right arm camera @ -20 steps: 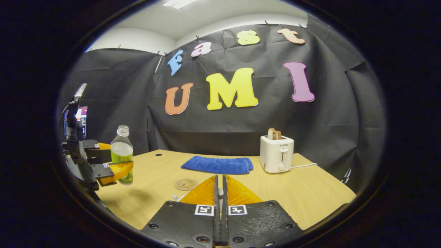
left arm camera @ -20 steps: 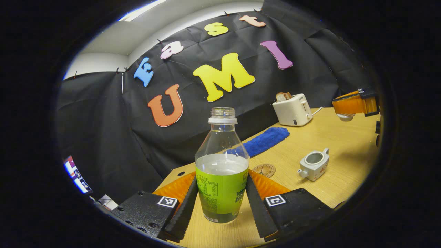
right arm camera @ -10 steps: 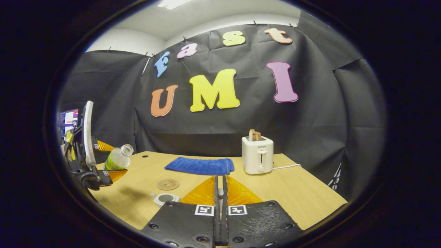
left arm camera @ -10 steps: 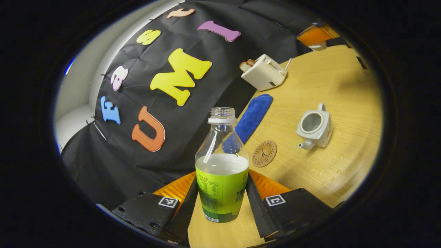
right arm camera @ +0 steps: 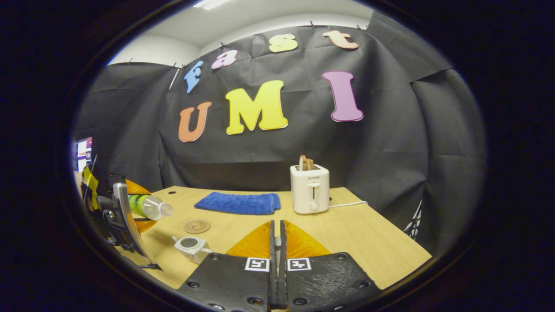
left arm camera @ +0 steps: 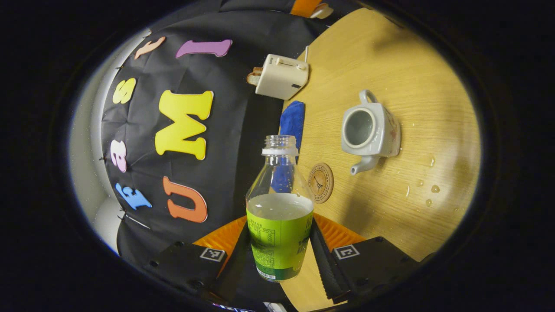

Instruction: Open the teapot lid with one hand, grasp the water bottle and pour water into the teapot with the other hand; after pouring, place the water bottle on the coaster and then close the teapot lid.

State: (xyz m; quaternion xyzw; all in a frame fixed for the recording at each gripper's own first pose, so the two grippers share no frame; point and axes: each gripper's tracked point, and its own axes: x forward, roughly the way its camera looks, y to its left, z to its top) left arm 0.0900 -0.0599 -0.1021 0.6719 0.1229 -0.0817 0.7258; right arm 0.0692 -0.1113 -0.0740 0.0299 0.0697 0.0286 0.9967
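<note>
— Two fingers of the left gripper [left arm camera: 279, 255] press on the water bottle [left arm camera: 279, 216] from either side, clamped on its green label; the neck is uncapped and the water line sits at the label's top edge.

— How does the bottle lie in the right gripper view?

— Tipped nearly flat, water bottle [right arm camera: 148, 206] held by the left gripper [right arm camera: 130, 208] above the worktop's [right arm camera: 347, 234] left end, mouth pointing toward the middle of the worktop. A second ago it stood upright in the same grip; half a second ago it was leaning partway.

— And the teapot?

— White teapot [left arm camera: 368, 132] with its lid off, open mouth showing, spout pointing toward the round coaster [left arm camera: 321, 182]. It stands well apart from the bottle's mouth, past the coaster. In the left gripper view the whole scene has rolled over compared with a second ago, and the teapot shows larger and nearer the middle. Drops of water [left arm camera: 427, 190] lie on the wood beside it.

— The right gripper?

— Right gripper [right arm camera: 276, 242] has its fingers closed together with barely a slit between; whether anything is pinched there I cannot tell. In its view the teapot [right arm camera: 191, 246] sits just left of the fingers. In the left gripper view, something pale [left arm camera: 321, 11] hangs under it at the top edge, too small to name.

— Farther out?

— Blue towel [right arm camera: 237, 203] and white toaster [right arm camera: 309, 190] with bread in it, along the back of the worktop.
</note>
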